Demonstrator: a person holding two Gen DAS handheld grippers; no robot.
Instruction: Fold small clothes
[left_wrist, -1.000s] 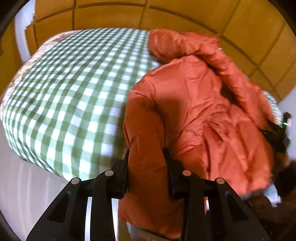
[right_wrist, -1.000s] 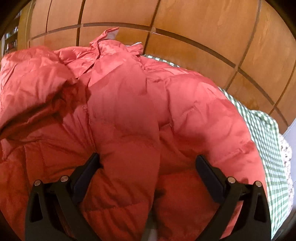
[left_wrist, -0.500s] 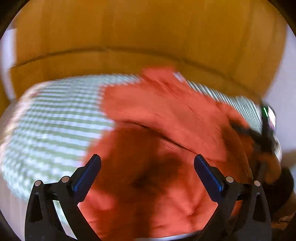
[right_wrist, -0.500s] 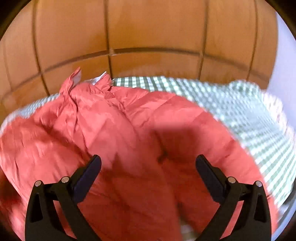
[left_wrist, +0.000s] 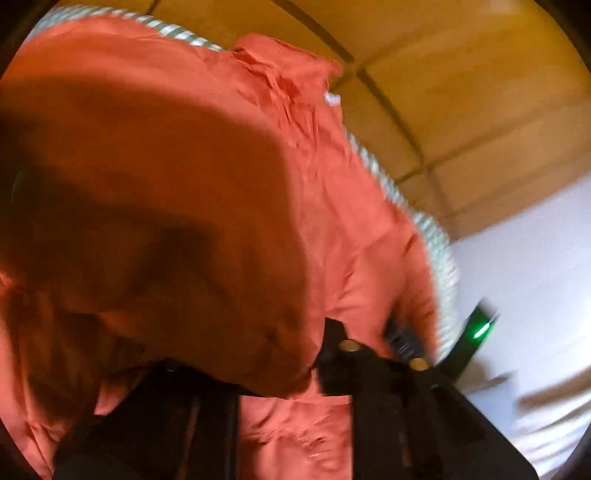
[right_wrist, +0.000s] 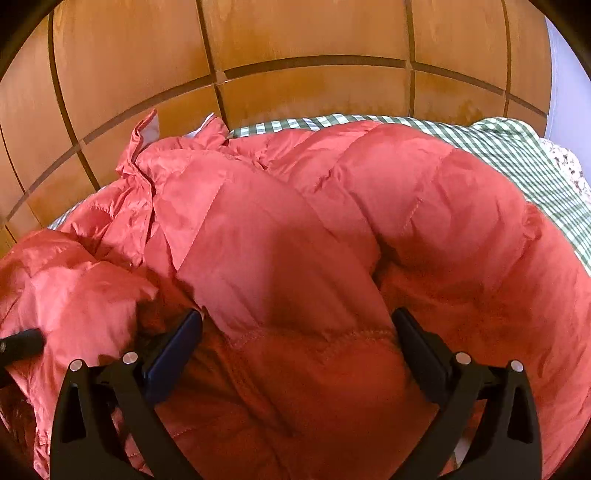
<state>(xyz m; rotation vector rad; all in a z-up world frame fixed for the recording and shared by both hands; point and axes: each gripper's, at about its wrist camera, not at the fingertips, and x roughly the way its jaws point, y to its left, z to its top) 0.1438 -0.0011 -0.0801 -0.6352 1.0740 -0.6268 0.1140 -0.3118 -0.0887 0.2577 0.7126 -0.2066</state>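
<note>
The right gripper (right_wrist: 295, 328) stood with its fingers (right_wrist: 177, 343) spread wide, one to each side of a puffy fold of the red down jacket (right_wrist: 303, 236), and neither pad seemed to press on the cloth; it held nothing. The left gripper (left_wrist: 280, 373) was mostly buried: a bulge of the red down jacket (left_wrist: 207, 177) draped over the gap where the fingers should meet, and only the black body on its right side showed clearly through the motion blur. It was closed almost fully, and since the cloth lay right over and around the fingers, it was probably pinching a thin layer of the jacket, though the blur left that uncertain.

Outward from there, the jacket lay in a crumpled heap on the bed, whose green checked cover (right_wrist: 524, 158) showed along the far and right edges in the right wrist view. A sleeve or side panel arched across the middle, the collar end (right_wrist: 147, 147) was rumpled up against the wooden wall panels (right_wrist: 295, 55), and another lump sat at the left, near a black handle end (right_wrist: 22, 345).

As a judgement, the folding was at an early or middle stage: parts had been turned inward, but no flat, squared bundle existed. Smoothing the panels, tucking the remaining sleeve and doubling the body over all seemed left to do.
</note>
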